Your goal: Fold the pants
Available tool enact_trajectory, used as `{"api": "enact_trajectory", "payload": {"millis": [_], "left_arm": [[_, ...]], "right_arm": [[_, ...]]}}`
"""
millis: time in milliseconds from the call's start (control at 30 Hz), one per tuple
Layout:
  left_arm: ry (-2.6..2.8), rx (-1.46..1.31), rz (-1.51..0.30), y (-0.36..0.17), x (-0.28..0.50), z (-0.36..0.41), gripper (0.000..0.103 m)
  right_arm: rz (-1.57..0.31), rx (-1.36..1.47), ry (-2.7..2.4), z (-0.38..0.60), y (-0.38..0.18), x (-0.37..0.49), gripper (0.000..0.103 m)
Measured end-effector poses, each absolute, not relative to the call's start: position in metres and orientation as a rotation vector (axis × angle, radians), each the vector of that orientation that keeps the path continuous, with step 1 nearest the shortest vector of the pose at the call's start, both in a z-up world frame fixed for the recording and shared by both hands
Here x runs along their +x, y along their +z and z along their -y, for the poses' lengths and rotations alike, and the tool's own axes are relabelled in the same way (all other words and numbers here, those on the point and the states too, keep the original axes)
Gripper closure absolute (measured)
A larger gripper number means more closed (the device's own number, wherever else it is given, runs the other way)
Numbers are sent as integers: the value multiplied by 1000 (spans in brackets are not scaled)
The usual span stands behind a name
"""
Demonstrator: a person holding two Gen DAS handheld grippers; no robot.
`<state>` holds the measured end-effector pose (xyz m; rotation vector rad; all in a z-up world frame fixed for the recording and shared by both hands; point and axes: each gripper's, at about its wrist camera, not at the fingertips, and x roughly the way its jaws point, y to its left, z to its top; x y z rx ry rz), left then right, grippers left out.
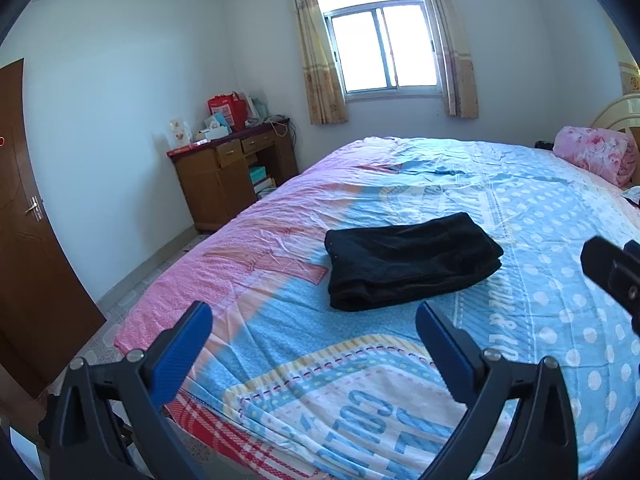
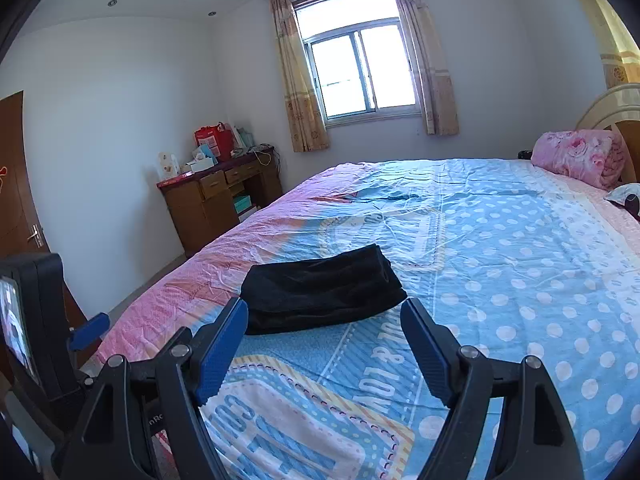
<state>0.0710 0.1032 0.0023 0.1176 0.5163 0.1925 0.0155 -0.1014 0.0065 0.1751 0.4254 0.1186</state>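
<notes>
The bed (image 1: 540, 216) is filling most of both views, its pink and blue patterned cover lying wrinkled but flat. A window (image 1: 384, 52) with pale curtains is letting in bright light on the far wall. A brown door (image 1: 28, 216) is standing at the left edge, and a wooden desk (image 1: 228, 176) is sitting in the corner beside the bed, its surface carrying a red bag (image 1: 226, 110) and small boxes. A rolled pink floral blanket (image 1: 596, 152) is lying at the head of the bed, well apart from everything else.

The pants (image 1: 412, 260) are lying folded into a thick black rectangle on the cover, near the middle of the bed toward its foot. Their long axis is running across both views from left to right, slightly tilted, with the stacked layers showing along the near edge. Nothing is lying on them or between them and the grippers.

The left gripper (image 1: 316, 344) is hovering just short of the pants, its blue-padded fingers (image 1: 180, 352) spread wide and gripping nothing. The right gripper (image 2: 322, 344) is doing likewise, fingers (image 2: 220, 352) standing wide apart and empty, pants beyond the tips.
</notes>
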Motion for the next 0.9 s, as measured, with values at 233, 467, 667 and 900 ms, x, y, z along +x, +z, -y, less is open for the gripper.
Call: {"api": "enact_trajectory", "payload": {"millis": [233,467,667,900], "left_arm": [[193,85,-522,6,72,-106,0],[232,134,-519,6,69,-99,0],[225,123,-514,10,67,-100,0],[226,119,-515,12,66,-100,0]], "right_arm": [[-400,178,105,103,9,6,23],[-393,190,107,106,12,4,23],[-385,187,113,105,13,2,23],[-382,199,118,107,12,2,23]]}}
